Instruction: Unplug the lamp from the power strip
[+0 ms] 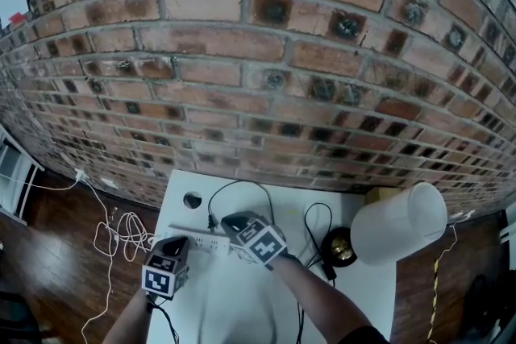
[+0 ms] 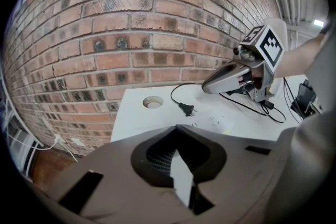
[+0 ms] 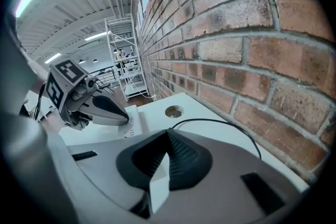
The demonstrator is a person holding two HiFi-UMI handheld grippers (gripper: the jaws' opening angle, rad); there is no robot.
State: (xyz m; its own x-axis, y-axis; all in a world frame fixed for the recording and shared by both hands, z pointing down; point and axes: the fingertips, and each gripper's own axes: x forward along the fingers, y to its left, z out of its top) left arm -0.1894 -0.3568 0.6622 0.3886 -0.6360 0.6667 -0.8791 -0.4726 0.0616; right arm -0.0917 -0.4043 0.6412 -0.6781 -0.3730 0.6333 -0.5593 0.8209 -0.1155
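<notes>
Plug (image 2: 187,109) lies loose; right gripper view misses it.

Head view: from my head, well above and behind both jaws, facing steeply down at the white tabletop (image 1: 367,294) and the brick wall (image 1: 258,52) beyond them. Left gripper view: close behind my left jaws, low over the tabletop, facing the wall; the right gripper (image 2: 206,86) lies ahead-right. Right gripper view: close behind my right jaws, wall at their right, left gripper (image 3: 126,119) ahead-left. All three share the round hole (image 1: 192,200) ahead of both jaws.
</notes>
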